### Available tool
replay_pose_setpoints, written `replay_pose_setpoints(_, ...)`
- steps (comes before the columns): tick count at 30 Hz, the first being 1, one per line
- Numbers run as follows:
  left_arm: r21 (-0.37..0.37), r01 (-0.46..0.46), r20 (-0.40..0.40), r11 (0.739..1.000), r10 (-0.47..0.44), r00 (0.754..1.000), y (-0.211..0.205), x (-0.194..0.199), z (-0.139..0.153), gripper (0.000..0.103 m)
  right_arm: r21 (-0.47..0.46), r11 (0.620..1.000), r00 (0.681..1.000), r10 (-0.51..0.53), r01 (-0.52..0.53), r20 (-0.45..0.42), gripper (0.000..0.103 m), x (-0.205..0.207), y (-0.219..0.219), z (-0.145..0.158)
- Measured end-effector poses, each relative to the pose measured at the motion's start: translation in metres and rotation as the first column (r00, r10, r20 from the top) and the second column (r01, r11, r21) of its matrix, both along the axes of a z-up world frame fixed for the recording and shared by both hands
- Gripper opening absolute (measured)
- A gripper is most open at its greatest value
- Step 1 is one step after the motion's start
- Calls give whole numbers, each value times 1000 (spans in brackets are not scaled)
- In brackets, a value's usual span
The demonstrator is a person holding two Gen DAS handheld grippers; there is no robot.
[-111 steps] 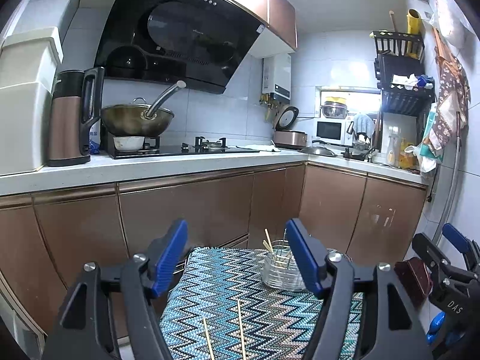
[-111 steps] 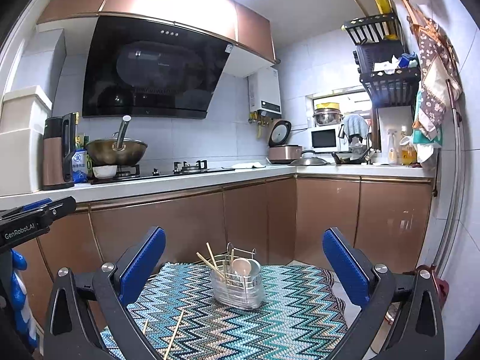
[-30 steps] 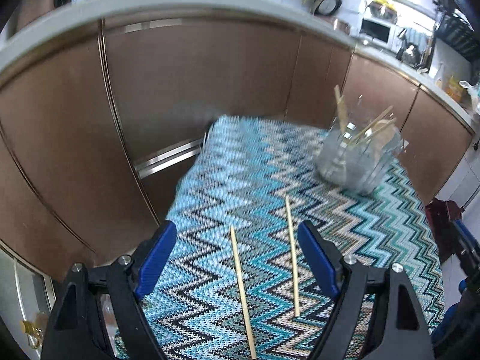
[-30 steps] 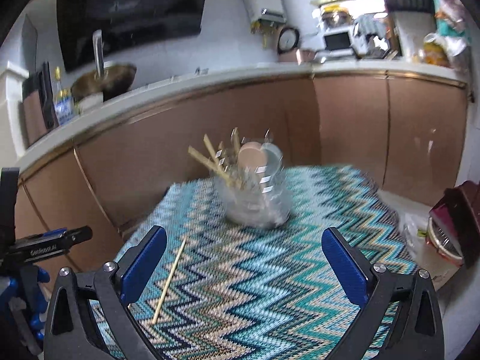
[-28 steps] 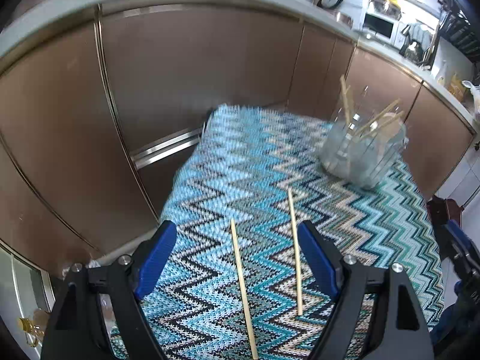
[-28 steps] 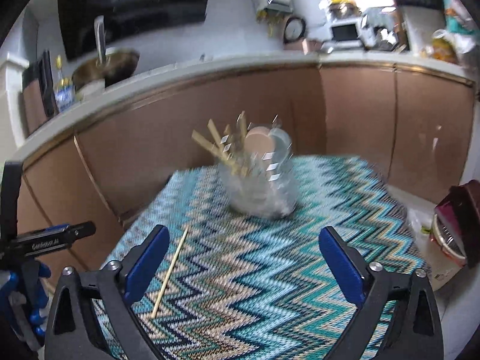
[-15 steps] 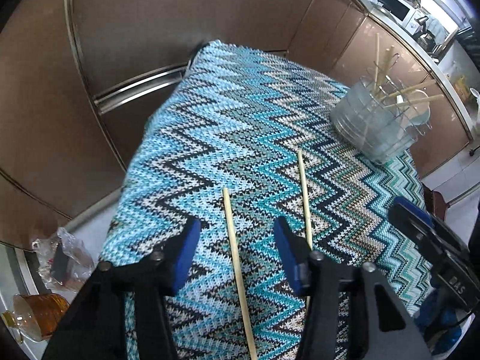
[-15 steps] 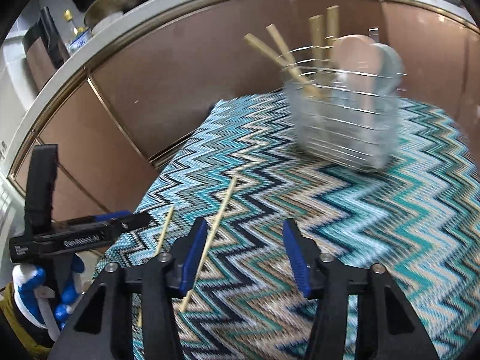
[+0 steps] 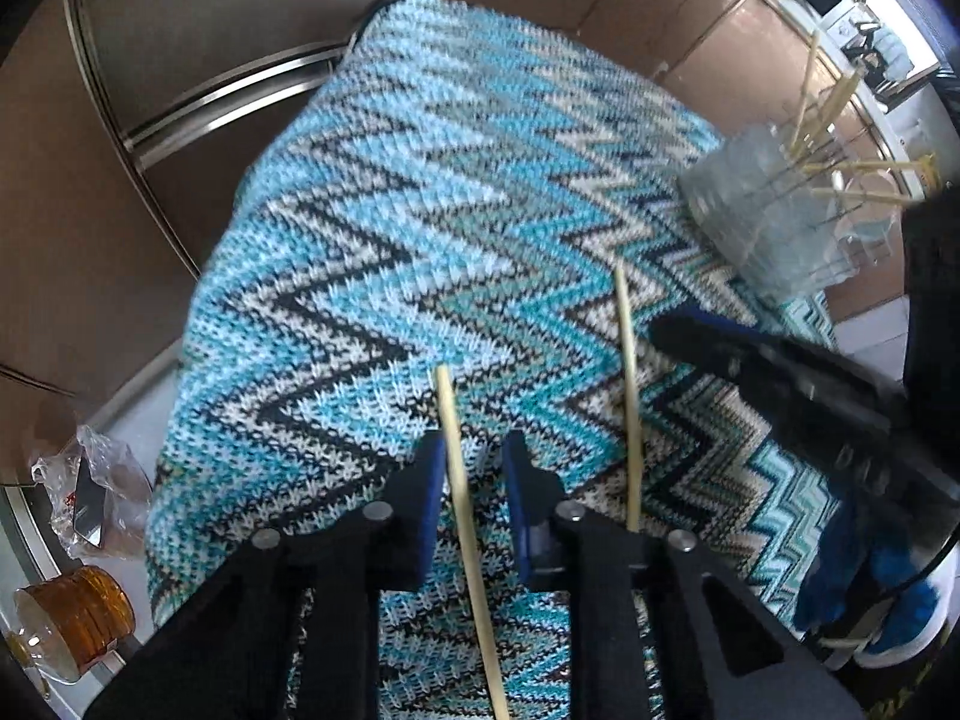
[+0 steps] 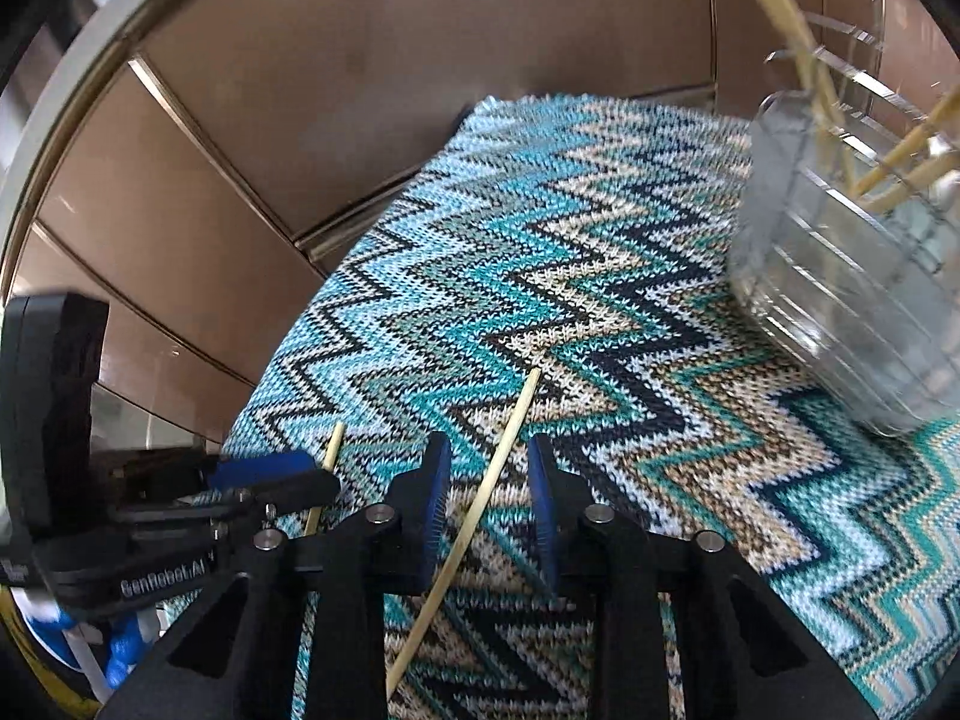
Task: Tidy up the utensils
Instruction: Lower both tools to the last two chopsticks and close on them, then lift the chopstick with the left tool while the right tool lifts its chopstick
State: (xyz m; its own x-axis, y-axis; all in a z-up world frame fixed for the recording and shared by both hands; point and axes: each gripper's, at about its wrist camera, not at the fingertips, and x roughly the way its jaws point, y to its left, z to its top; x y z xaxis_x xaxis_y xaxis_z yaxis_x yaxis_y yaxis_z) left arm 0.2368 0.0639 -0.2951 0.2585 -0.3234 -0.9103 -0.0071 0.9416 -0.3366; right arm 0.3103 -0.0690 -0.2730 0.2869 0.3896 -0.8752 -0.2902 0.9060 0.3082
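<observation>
Two bamboo chopsticks lie on the zigzag knit cloth (image 9: 420, 210). My left gripper (image 9: 474, 456) points steeply down over the left chopstick (image 9: 450, 420). Its jaws are closing, the stick lies between them, and a gap still shows at the right pad. My right gripper (image 10: 486, 450) straddles the right chopstick (image 10: 510, 426) the same way, its jaws closing and not touching it. That stick (image 9: 627, 360) also shows in the left wrist view, beside the right gripper's finger (image 9: 720, 336). A clear utensil holder (image 10: 840, 300) with several chopsticks stands at the far right.
Brown cabinet doors (image 9: 120, 150) rise just beyond the cloth's far edge. Left of the table, on the floor, lie a crumpled plastic bag (image 9: 102, 492) and an amber jar (image 9: 78, 612). In the right wrist view the left gripper (image 10: 276, 474) sits close on the left.
Both grippers have dropped toward the cloth and tipped downward. Their jaws have narrowed from wide apart to a small gap, each around one chopstick. The right gripper has swung left, away from the holder.
</observation>
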Motion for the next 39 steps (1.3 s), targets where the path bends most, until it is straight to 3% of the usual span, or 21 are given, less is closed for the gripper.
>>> replay_pose_setpoints(9,-10,14,-1,1000,-14,1000,4,2,-5,7,-72,997,994,21,-29,-112,15,18,19,-24)
replay_pose_setpoints(22,31,16,36,999,-17,999,0,-3,-3,6,-103,995,995,-7,-4,-98,8,15,28,-23)
replay_pose_setpoints(26,26,3,80,1000,-5,997,1,-10,5,5,-78,997,999,-3,0,-43,5,-2,22,-4)
replay_pose_setpoints(31,24,3,200,1000,-7,980,3,-30,36,5,-14,1000,996,2,0,88,5,-33,2,35)
replay_pose_setpoints(39,29,34,446,999,-43,894,-9,-85,99,5,51,998,956,-43,29,291,5,-102,-24,87)
